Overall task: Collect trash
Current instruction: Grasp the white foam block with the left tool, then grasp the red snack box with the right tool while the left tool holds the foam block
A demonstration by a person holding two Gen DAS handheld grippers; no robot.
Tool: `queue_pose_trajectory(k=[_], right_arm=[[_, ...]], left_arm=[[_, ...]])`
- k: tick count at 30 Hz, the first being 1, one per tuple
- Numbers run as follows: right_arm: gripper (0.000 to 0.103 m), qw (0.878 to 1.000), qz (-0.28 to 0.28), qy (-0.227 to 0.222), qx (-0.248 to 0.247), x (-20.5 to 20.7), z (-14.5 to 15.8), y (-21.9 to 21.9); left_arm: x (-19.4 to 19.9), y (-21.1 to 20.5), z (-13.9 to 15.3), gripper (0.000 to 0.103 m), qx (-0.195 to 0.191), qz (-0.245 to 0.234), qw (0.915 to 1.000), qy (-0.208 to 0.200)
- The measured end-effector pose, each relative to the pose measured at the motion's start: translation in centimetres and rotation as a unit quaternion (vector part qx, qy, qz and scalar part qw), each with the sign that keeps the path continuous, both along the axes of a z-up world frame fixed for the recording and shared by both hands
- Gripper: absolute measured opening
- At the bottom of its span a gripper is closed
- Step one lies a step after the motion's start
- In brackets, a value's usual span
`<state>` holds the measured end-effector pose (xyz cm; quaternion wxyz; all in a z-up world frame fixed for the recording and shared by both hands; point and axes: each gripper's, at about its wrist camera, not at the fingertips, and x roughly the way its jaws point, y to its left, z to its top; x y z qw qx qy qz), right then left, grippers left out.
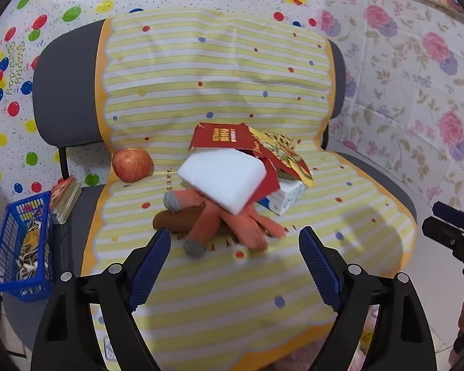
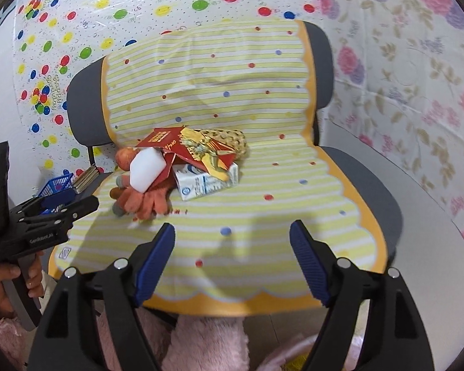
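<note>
I have both grippers hanging over the front edge of a grey chair (image 1: pixel 65 92) draped in a yellow-striped cover (image 1: pixel 219 74). At the seat's left edge sits a blue basket (image 1: pixel 21 247) with scraps in it, a small stack of cards (image 1: pixel 66 198) touching its far side, and a red apple (image 1: pixel 131 164) near the back-left corner of the cover.

My left gripper (image 1: pixel 235 247) has its jaws spread wide, with nothing between the blue pads. Just beyond it, mid-seat, lies the trash heap: orange gloves (image 1: pixel 232 222) over a brown roll (image 1: pixel 176 221), a white foam block (image 1: pixel 224 179) on top, torn red packaging (image 1: pixel 229 137) behind, and a small milk carton (image 2: pixel 205 182) to the right (a spotted bag (image 2: pixel 232 140) leans against the backrest behind it).

My right gripper (image 2: pixel 232 244) is also wide open and empty, over bare cover near the front edge, well apart from the heap. A hand (image 2: pixel 3 281) shows at the left of that view.
</note>
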<state>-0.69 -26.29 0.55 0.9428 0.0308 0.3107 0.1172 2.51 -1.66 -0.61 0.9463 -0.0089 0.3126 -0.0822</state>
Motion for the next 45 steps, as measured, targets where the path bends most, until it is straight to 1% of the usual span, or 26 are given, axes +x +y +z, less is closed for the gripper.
queue_pose_trajectory(k=[6,9,11,14,16,17,20,21,23,25,28,33,35,38,41,43,45], right_arm=[[0.075,1.0,0.007,0.006,0.009,3.4,-0.8,0.8],[0.075,1.0,0.002,0.008,0.012,4.5,-1.0,0.8],[0.074,1.0,-0.004,0.009,0.017,5.2,-1.2,0.6],[0.069,1.0,-0.011,0.014,0.02,5.8,-1.5,0.3],[0.068,0.999,-0.014,0.019,0.022,6.1,-1.8,0.1],[0.068,0.999,-0.015,0.021,0.022,6.1,-1.9,0.0],[0.067,0.999,-0.019,0.026,0.02,6.0,-2.1,-0.2],[0.067,0.999,-0.02,0.027,0.019,5.9,-2.1,-0.2],[0.067,0.999,-0.019,0.028,0.016,5.6,-2.0,-0.1],[0.067,0.999,-0.018,0.026,0.012,5.2,-1.9,0.1],[0.067,1.0,-0.016,0.021,0.009,4.7,-1.6,0.2],[0.067,1.0,-0.004,0.015,0.005,4.6,-1.1,1.2],[0.067,1.0,0.005,0.011,-0.005,4.7,-1.0,1.9],[0.067,0.999,0.02,0.009,-0.03,5.6,-1.1,3.4],[0.067,0.999,0.032,0.013,-0.036,6.8,-1.3,4.6],[0.067,0.998,0.048,0.014,-0.042,7.3,-1.5,5.7],[0.067,0.997,0.061,0.012,-0.056,7.7,-1.8,6.9]], left_arm=[[4.1,-0.2,-1.1,0.084,0.015,0.001,0.9999,0.008],[5.8,-0.6,-1.6,0.082,0.022,-0.003,0.9997,0.01],[6.7,-1.0,-2.0,0.077,0.024,-0.008,0.9996,0.012],[7.7,-1.8,-2.3,0.069,0.032,-0.026,0.9991,0.011],[8.3,-2.5,-2.5,0.062,0.042,-0.038,0.9983,0.012],[8.6,-2.8,-2.7,0.06,0.049,-0.044,0.9978,0.013],[9.6,-3.6,-3.3,0.051,0.068,-0.051,0.9962,0.018],[10.0,-3.6,-3.5,0.041,0.068,-0.053,0.996,0.022],[10.3,-3.2,-3.7,0.036,0.063,-0.054,0.9962,0.026],[10.0,-2.7,-3.5,0.027,0.055,-0.057,0.9966,0.022],[8.3,-1.7,-2.5,0.021,0.042,-0.052,0.9977,0.007],[4.0,0.4,-0.2,0.02,0.015,-0.049,0.9985,-0.017],[2.4,1.4,0.6,0.02,0.005,-0.036,0.999,-0.026],[1.5,2.7,1.4,0.02,-0.013,-0.025,0.999,-0.035],[1.4,3.6,1.7,0.019,-0.028,-0.028,0.9988,-0.027],[1.2,4.2,1.5,0.019,-0.05,-0.035,0.998,-0.017],[1.2,4.8,1.1,0.019,-0.056,-0.035,0.9978,-0.01]])
